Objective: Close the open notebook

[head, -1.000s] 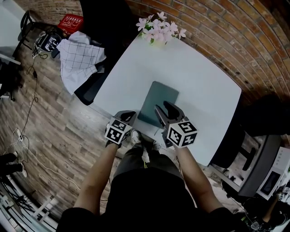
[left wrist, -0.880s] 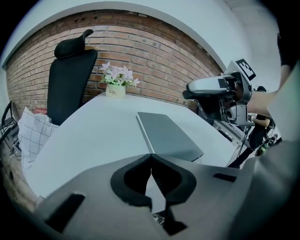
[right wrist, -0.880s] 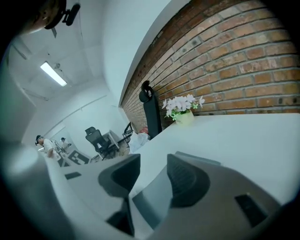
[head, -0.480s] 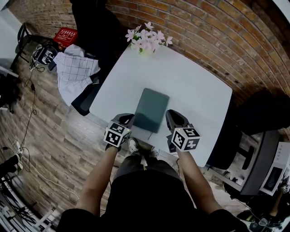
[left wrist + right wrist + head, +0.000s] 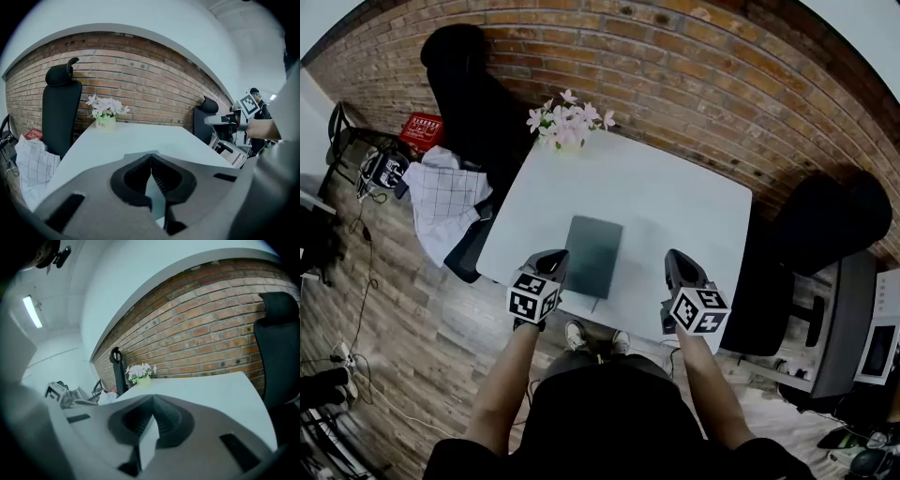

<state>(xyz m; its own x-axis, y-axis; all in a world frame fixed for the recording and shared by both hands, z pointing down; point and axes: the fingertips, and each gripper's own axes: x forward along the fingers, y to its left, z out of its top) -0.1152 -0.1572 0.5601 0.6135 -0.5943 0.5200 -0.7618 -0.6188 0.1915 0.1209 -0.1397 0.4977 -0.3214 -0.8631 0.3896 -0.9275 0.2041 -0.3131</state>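
While both hand-held tools hover over the near edge of the table, neither carries anything. The left gripper (image 5: 555,255) has its jaws pressed together, tips meeting on nothing. The right gripper (image 5: 675,260) has just been closing its jaws, and they now meet with nothing between them either.

Between the two lies the notebook (image 5: 592,256), flat on the white table (image 5: 684,202) close to the front edge. Its dark teal cover faces up and no page shows. Neither gripper touches it; the left is just beside its near left corner and the right stands well apart.

Judged from this, the closing itself looks done — the cover is down and the book lies square. At most, drawing the hands away remains.

Only the head view shows the notebook plainly. It also shows the checked cloth (image 5: 441,197) draped at the table's left and the black office chairs (image 5: 464,75) on either side.

The left gripper view confirms the meeting jaw tips and looks along the bare tabletop to the pot of pale pink flowers (image 5: 105,112) at the brick wall (image 5: 154,79). It also catches the other tool's marker cube (image 5: 248,104) at the right. The right gripper view shows its own shut jaws and the same flowers from the opposite side — but no book.
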